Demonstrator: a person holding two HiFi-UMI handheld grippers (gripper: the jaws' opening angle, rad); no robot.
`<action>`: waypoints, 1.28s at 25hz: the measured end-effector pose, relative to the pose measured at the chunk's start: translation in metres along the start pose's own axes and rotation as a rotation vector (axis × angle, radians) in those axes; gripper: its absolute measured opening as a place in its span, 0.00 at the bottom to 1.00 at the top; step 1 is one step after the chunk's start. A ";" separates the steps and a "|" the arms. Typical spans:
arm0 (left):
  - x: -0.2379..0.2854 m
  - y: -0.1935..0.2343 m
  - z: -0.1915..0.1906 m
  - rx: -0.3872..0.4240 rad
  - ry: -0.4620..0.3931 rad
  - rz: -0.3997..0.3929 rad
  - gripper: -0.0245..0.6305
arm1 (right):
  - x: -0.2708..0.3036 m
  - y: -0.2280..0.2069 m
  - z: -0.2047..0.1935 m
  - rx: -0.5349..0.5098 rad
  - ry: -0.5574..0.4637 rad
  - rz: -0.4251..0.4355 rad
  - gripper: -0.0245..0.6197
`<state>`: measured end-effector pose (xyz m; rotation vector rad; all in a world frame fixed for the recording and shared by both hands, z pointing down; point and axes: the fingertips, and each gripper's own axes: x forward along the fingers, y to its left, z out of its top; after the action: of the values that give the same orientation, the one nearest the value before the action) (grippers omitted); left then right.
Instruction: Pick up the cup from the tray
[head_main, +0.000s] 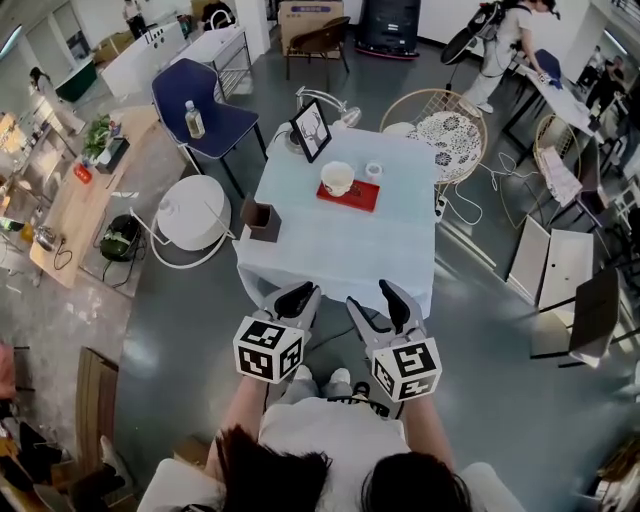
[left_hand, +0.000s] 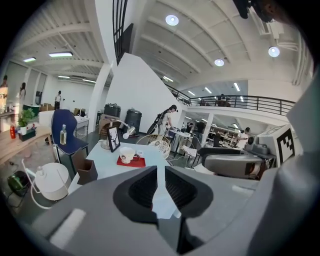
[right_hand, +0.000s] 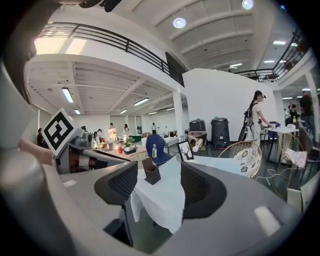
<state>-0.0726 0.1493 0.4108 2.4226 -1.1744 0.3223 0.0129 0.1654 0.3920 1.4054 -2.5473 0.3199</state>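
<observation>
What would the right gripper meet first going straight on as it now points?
Probably the right gripper would meet the draped near corner of the white tablecloth; the small brown box stands beyond it, though depth is unclear.

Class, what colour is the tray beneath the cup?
Red; the tray shows best in the head view.

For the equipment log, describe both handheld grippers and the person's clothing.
The left gripper and right gripper have grey bodies with black ribbed pads inside the jaws. Each carries a white cube with black square markers. The person wears a white top.
</observation>
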 end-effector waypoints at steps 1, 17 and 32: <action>0.002 -0.002 0.000 0.012 0.011 -0.006 0.09 | 0.002 0.001 0.001 -0.017 0.002 0.020 0.48; 0.055 0.032 0.037 0.090 -0.005 -0.033 0.37 | 0.054 -0.039 0.013 0.007 0.004 0.040 0.63; 0.126 0.114 0.067 0.190 0.055 -0.096 0.39 | 0.147 -0.081 0.039 0.082 -0.031 -0.043 0.71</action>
<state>-0.0837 -0.0318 0.4314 2.6049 -1.0418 0.4880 0.0016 -0.0063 0.4046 1.5035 -2.5515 0.4018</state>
